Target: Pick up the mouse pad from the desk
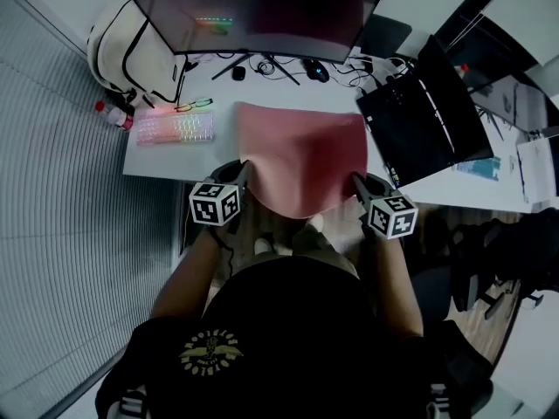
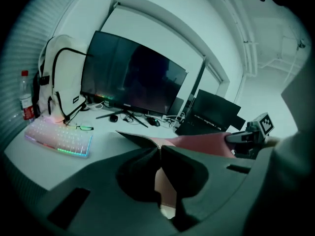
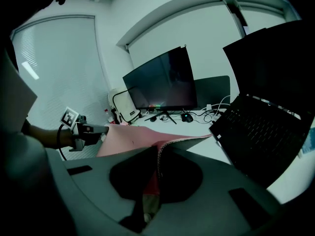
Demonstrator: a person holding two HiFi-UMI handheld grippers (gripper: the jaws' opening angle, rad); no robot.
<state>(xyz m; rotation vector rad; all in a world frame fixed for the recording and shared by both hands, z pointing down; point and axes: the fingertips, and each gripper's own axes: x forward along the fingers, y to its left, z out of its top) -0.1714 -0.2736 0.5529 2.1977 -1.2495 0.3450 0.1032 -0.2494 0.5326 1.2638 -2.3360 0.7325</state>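
**A:** who's got the pad [image 1: 301, 155]?

**B:** both lol. left gripper [image 1: 244, 171] clamps its 7 o'clock corner, right gripper [image 1: 356, 182] its 5 o'clock corner, both shut tight. It sags between them, up over the desk [image 1: 166, 157]; monitor [image 1: 258, 11] at 12.

Dim, bluish light is washing every view. Fisheye distortion is bending the edges, and the keyboard [image 1: 175, 129] is glowing, seemingly slightly soft.

curved monitor [image 1: 253, 16], lit keyboard [image 1: 175, 129], laptop [image 1: 424, 116], backpack [image 1: 131, 51]
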